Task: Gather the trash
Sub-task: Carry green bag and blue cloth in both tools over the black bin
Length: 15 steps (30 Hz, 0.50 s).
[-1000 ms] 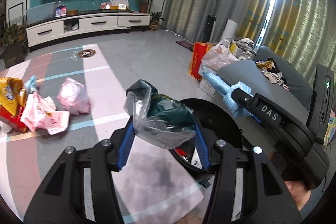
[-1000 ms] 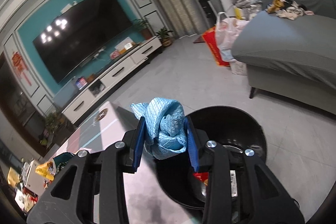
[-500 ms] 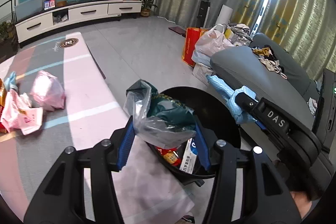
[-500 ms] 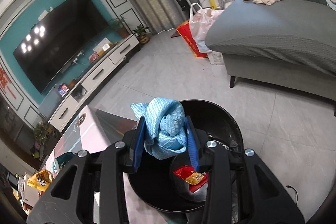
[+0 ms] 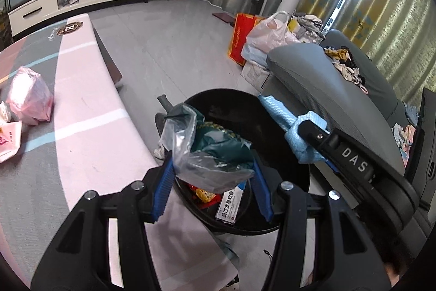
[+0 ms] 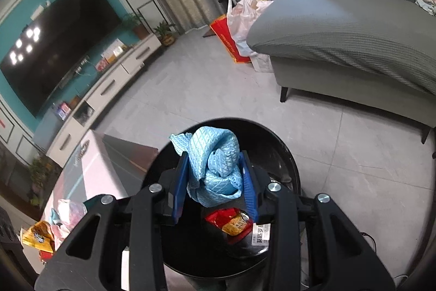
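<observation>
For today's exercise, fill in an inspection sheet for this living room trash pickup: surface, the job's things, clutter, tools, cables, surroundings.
Surface: table with pink and grey mat; grey tiled floor.
Job's things: black bin beside the table, holding a red snack wrapper and a white box.
Clutter: pink bag and wrappers on the table.
Tools: left tool grips a crumpled plastic bag; right tool grips a blue cloth; both over the bin.
Cables: thin black wire on the floor.
Surroundings: grey sofa, TV, curtains.
</observation>
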Available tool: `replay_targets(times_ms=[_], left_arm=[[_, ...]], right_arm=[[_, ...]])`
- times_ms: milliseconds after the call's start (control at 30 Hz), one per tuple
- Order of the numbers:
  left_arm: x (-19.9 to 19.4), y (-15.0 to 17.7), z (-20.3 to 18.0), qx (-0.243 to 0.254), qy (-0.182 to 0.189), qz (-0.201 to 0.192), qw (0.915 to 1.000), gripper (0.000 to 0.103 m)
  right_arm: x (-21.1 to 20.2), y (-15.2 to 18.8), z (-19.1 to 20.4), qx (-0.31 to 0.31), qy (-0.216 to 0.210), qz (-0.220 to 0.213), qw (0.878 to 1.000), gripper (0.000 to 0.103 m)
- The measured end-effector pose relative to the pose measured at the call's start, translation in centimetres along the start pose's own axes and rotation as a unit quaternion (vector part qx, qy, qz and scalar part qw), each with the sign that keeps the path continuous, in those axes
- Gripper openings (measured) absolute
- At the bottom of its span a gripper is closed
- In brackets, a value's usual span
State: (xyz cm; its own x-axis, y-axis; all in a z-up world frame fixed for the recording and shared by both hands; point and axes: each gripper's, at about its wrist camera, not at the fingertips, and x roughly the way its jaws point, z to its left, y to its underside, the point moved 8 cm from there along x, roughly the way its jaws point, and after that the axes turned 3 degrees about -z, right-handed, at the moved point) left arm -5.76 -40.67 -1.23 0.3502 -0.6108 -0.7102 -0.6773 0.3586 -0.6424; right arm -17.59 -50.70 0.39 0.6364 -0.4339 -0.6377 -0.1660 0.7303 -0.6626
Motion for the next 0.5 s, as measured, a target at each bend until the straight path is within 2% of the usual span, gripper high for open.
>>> replay_targets(times_ms=[200,500], left_arm=[[1.4,0.4,-0.5,0.001,-0.001,0.017,0.9999,0.054],[2.9,1.3,-1.0,0.01,0.0,0.039,0.9992,0.054]], right_arm=[[1.0,0.3,-0.6,-0.007,0.029,0.013,0.999,0.037],[1.9,0.7,-1.3,0.0,0.041,0.031,0.999,0.037]])
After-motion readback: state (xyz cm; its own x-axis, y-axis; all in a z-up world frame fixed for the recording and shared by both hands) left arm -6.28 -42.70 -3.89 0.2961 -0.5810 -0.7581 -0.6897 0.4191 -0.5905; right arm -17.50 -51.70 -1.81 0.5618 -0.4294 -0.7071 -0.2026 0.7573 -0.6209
